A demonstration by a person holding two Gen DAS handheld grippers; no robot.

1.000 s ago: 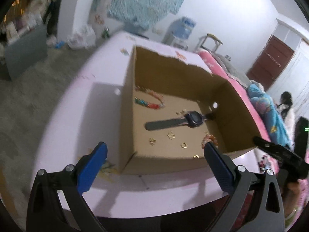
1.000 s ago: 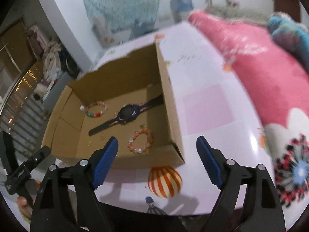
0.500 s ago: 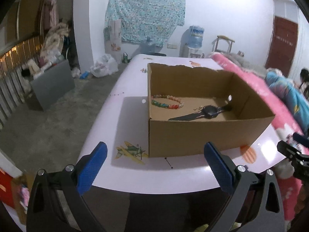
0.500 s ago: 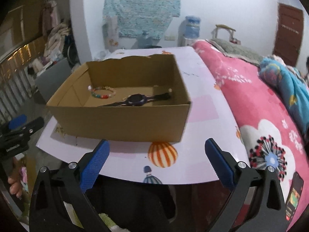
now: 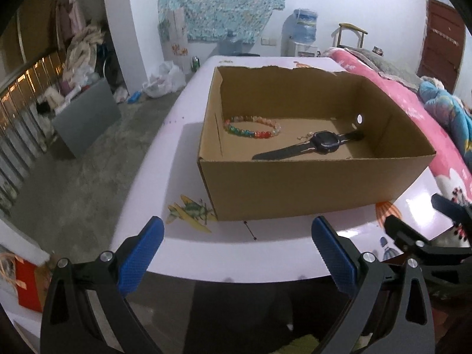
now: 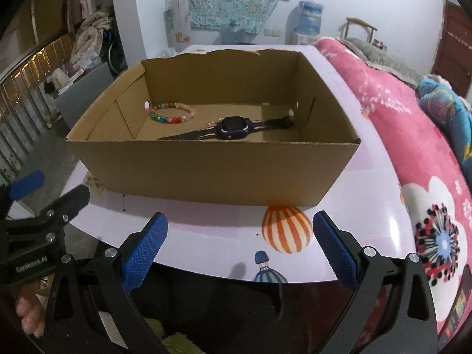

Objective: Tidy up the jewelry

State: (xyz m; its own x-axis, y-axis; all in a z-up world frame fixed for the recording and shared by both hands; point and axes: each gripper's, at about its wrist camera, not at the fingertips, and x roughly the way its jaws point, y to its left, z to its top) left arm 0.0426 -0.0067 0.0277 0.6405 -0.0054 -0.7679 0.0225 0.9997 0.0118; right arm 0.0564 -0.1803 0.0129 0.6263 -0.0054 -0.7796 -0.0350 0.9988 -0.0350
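Note:
An open cardboard box [image 5: 295, 188] [image 6: 206, 171] stands on a glossy white table [image 5: 265, 253] [image 6: 221, 236]. Inside it lie a coloured bead bracelet [image 5: 250, 126] [image 6: 172, 113] and a dark wristwatch [image 5: 321, 143] [image 6: 233, 128]. The box's near wall hides the front of its floor. My left gripper [image 5: 236, 253] is open, empty, and held before the table's near edge. My right gripper [image 6: 240, 250] is likewise open with nothing between its blue pads [image 6: 144, 250]. Each gripper shows at the edge of the other's view.
A bed with a pink flowered cover [image 6: 413, 135] runs along the table's right side. Bare concrete floor, a grey cabinet [image 5: 85, 121] and a railing lie to the left. A water dispenser [image 5: 301, 38] and a chair stand by the far wall.
Both grippers have drawn back from over the box to the table's near edge and levelled out. The right jaws widened a little. The small pieces on the box floor went out of sight.

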